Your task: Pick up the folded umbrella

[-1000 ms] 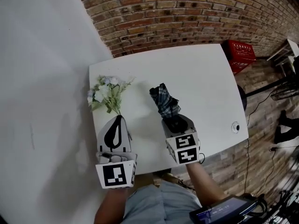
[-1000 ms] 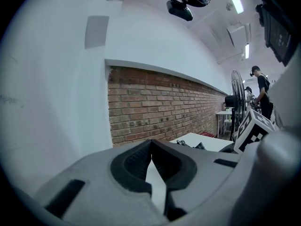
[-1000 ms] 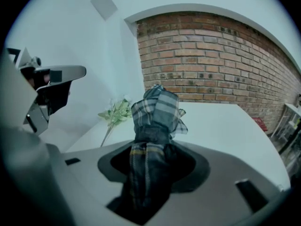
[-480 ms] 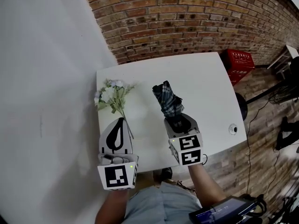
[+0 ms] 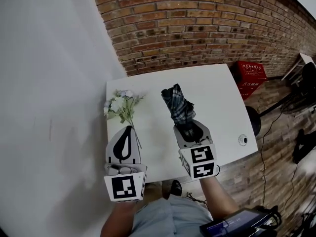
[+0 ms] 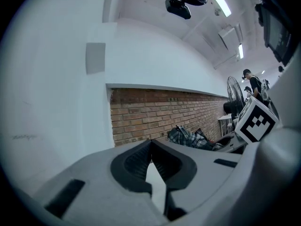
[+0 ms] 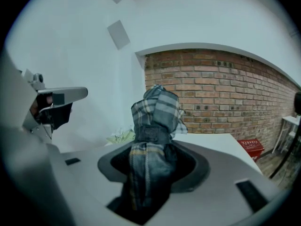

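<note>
The folded umbrella [image 5: 178,105], grey-blue plaid with a strap round it, is held above the white table [image 5: 217,95]. My right gripper [image 5: 185,128] is shut on its lower end. In the right gripper view the umbrella [image 7: 154,126] stands up out of the right gripper [image 7: 151,160], with both jaws pressed against the fabric. My left gripper [image 5: 127,129] hovers over the table's near left edge, and its jaws meet at the tip with nothing between them. In the left gripper view the left gripper [image 6: 151,144] points level at the brick wall, and the umbrella [image 6: 190,138] shows to its right.
A bunch of pale artificial flowers [image 5: 121,104] lies on the table's left side. A small round white object [image 5: 242,140] sits at the near right corner. A red crate [image 5: 253,73] and a black stool [image 5: 255,118] stand on the floor to the right. The white wall is close on the left.
Both grippers have risen, and the table looks smaller and farther below. The umbrella has gone up with the right gripper. The left gripper stays shut and empty.
</note>
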`<action>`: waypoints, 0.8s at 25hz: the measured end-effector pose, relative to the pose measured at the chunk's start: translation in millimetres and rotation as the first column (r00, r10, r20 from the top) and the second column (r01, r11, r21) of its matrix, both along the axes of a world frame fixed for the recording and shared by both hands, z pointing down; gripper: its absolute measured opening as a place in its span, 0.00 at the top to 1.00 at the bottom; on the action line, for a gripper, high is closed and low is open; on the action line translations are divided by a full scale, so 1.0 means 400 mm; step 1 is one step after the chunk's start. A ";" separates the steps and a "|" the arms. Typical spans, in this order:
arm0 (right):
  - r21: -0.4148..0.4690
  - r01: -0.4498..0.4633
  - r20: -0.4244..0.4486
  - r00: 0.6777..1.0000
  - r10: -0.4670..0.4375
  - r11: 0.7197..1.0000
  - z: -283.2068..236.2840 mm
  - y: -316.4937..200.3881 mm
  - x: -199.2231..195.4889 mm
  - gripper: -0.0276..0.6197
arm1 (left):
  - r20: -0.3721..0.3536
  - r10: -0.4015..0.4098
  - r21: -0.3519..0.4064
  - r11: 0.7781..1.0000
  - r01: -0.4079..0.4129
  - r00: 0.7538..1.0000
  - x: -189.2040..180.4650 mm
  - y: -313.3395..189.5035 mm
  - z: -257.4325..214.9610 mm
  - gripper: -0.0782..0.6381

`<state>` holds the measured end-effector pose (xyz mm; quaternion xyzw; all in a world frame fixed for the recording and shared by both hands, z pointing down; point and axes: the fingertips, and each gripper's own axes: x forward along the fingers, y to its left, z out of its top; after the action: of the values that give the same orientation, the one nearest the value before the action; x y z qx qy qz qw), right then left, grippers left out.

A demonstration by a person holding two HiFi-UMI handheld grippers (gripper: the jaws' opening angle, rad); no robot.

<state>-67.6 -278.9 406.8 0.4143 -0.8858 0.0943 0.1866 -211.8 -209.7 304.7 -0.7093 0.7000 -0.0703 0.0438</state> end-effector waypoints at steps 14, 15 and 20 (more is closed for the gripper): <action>0.175 0.026 0.074 0.997 -0.039 0.984 -0.189 0.075 0.027 0.65 | 0.013 -0.027 0.082 0.996 0.026 1.000 0.042 0.085 -0.107 0.88; 0.191 0.025 0.077 0.996 -0.040 0.981 -0.200 0.081 0.032 0.65 | 0.030 -0.032 0.098 0.995 0.028 0.999 0.039 0.093 -0.116 0.88; 0.259 0.019 0.108 0.993 -0.048 0.966 -0.270 0.109 0.046 0.65 | 0.054 -0.055 0.144 0.988 0.047 0.997 0.035 0.121 -0.158 0.88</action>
<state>-49.1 -235.1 298.9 0.4138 -0.9066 -0.0013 0.0821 -197.9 -161.3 241.6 -0.6840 0.7195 -0.0416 0.1129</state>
